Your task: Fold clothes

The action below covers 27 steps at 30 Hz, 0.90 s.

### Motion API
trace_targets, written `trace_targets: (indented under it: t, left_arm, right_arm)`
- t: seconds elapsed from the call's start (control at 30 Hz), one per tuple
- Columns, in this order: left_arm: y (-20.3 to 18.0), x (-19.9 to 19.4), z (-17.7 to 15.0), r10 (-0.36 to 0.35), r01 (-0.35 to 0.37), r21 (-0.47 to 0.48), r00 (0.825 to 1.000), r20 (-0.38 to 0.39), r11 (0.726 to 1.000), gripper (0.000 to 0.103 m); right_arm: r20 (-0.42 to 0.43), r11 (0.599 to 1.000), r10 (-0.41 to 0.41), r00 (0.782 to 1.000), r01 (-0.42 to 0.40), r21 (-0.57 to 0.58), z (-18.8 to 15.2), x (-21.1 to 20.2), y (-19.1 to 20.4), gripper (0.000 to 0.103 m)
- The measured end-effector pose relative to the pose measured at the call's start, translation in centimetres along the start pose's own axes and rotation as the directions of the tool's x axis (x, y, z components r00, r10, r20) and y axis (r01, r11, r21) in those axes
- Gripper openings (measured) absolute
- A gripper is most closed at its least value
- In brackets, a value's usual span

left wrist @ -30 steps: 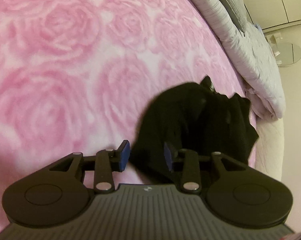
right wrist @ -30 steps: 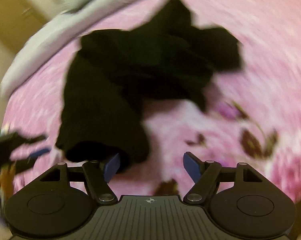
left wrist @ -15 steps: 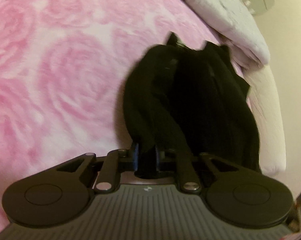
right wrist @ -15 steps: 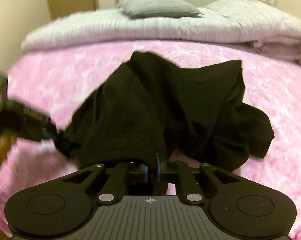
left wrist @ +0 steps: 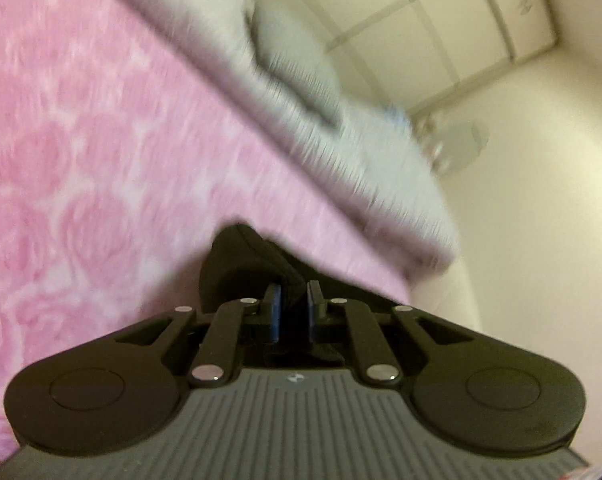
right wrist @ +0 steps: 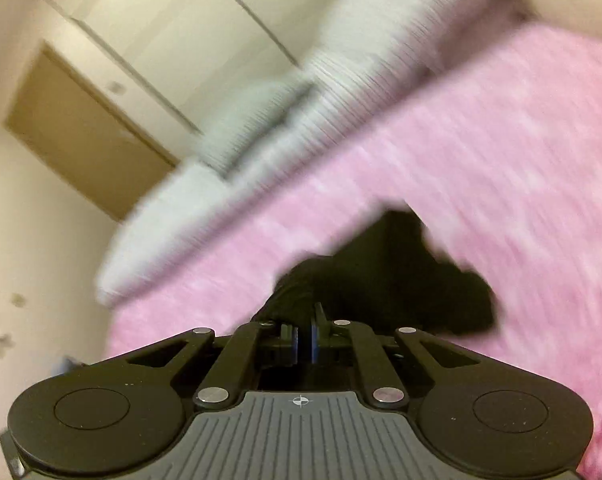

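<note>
A black garment [left wrist: 237, 264] hangs from both grippers above a bed with a pink rose-patterned blanket [left wrist: 81, 140]. In the left wrist view my left gripper [left wrist: 293, 296] has a thick fold of the black cloth between its blue pads, and its jaws are still closing on it. In the right wrist view my right gripper [right wrist: 304, 320] is shut on another bunch of the garment [right wrist: 401, 272], which droops ahead and to the right over the pink blanket [right wrist: 501, 140]. Both views are blurred by motion.
A grey-white duvet [left wrist: 341, 140] and a pillow [left wrist: 297, 60] lie along the far side of the bed. Behind them stand pale wardrobe doors [left wrist: 441, 20]. A brown door [right wrist: 81, 132] shows at the left of the right wrist view.
Both grippers went from open beside the garment to closed on it, then rose and tilted up. The garment has come up off the blanket with them.
</note>
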<state>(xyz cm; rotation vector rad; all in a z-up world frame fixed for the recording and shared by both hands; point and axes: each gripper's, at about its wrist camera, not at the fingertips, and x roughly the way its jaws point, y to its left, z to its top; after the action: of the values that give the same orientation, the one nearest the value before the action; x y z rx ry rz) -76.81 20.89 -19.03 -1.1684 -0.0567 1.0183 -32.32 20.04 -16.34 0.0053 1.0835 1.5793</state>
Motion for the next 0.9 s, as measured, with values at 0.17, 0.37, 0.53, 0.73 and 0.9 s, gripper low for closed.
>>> trace_targets:
  t: [0.17,0.37,0.53,0.73,0.9]
  left_arm:
    - [-3.2,-3.9,4.4,-0.027,0.023,0.032,0.991,0.129,0.999,0.009]
    - [-4.9,-7.8,11.7,-0.019,0.000,0.075,0.965,0.263,0.997,0.009]
    - [-11.2,-14.6,18.6,-0.050,-0.061,0.218,0.882,0.469,0.974,0.009]
    - [-23.8,-23.2,21.0,-0.197,-0.156,0.437,0.727,0.658,0.886,0.009]
    - [-32.8,-25.3,14.0,-0.299,-0.173,0.526,0.658,0.691,0.833,0.009]
  right_arm:
    - [0.081,0.984,0.153,0.985,-0.144,-0.101,5.6,0.1,8.4,0.007]
    - [0.115,0.957,0.256,0.960,-0.234,-0.171,8.9,4.0,18.8,0.007]
    - [0.122,0.895,0.417,0.901,-0.384,-0.226,12.9,7.3,28.5,0.007]
    - [0.167,0.739,0.667,0.726,-0.617,-0.272,19.9,5.4,36.6,0.007]
    - [0.160,0.652,0.757,0.633,-0.720,-0.237,25.1,3.0,35.2,0.007]
